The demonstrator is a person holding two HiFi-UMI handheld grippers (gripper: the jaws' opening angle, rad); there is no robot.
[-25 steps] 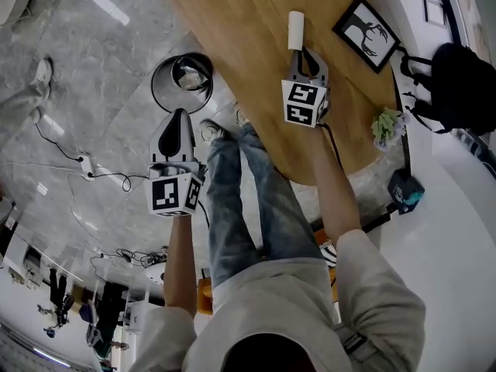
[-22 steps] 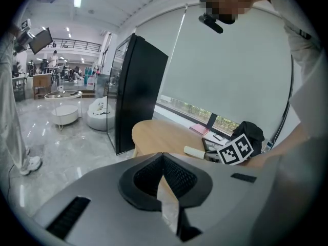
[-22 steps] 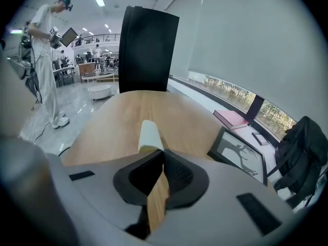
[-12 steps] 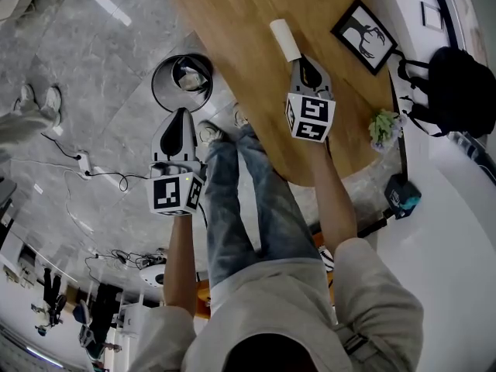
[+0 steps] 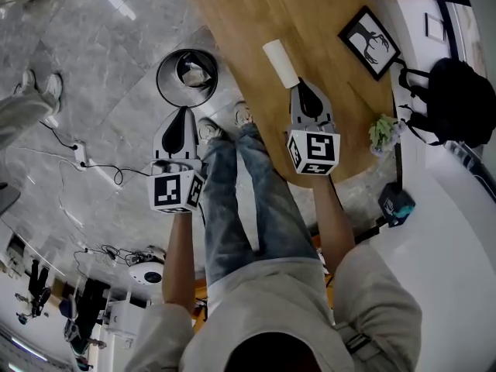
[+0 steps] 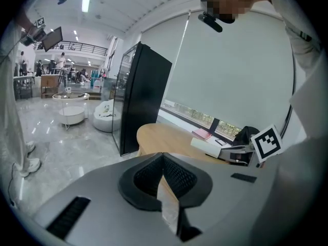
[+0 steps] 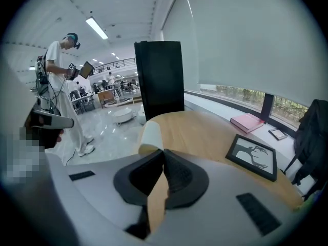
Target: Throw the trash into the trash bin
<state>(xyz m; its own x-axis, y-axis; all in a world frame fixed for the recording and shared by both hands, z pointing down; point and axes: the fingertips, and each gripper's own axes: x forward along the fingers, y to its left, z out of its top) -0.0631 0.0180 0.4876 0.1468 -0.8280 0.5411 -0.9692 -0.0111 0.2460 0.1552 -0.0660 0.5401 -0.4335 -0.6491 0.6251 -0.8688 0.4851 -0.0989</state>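
A white paper roll (image 5: 280, 62) sticks out from my right gripper (image 5: 304, 88), which is shut on its near end and holds it up over the wooden table (image 5: 256, 14). In the right gripper view the roll (image 7: 149, 135) rises just past the closed jaws (image 7: 163, 154). The round black trash bin (image 5: 186, 76) stands on the grey floor left of the table, with crumpled paper inside. My left gripper (image 5: 184, 115) hangs just short of the bin, shut and empty (image 6: 163, 156). The left gripper view also catches the roll (image 6: 207, 146) at the right.
A framed black picture (image 5: 370, 42), a small plant (image 5: 384, 130) and a pink book (image 7: 248, 122) are on the table. A black backpack (image 5: 457, 99) sits at the right. Cables (image 5: 85, 165) trail on the floor. A tall black cabinet (image 7: 160, 78) and a standing person (image 7: 64, 101) are beyond.
My right gripper has lifted the roll off the table and carried it toward the table's left edge, the roll tilting left. The left gripper has stayed put.
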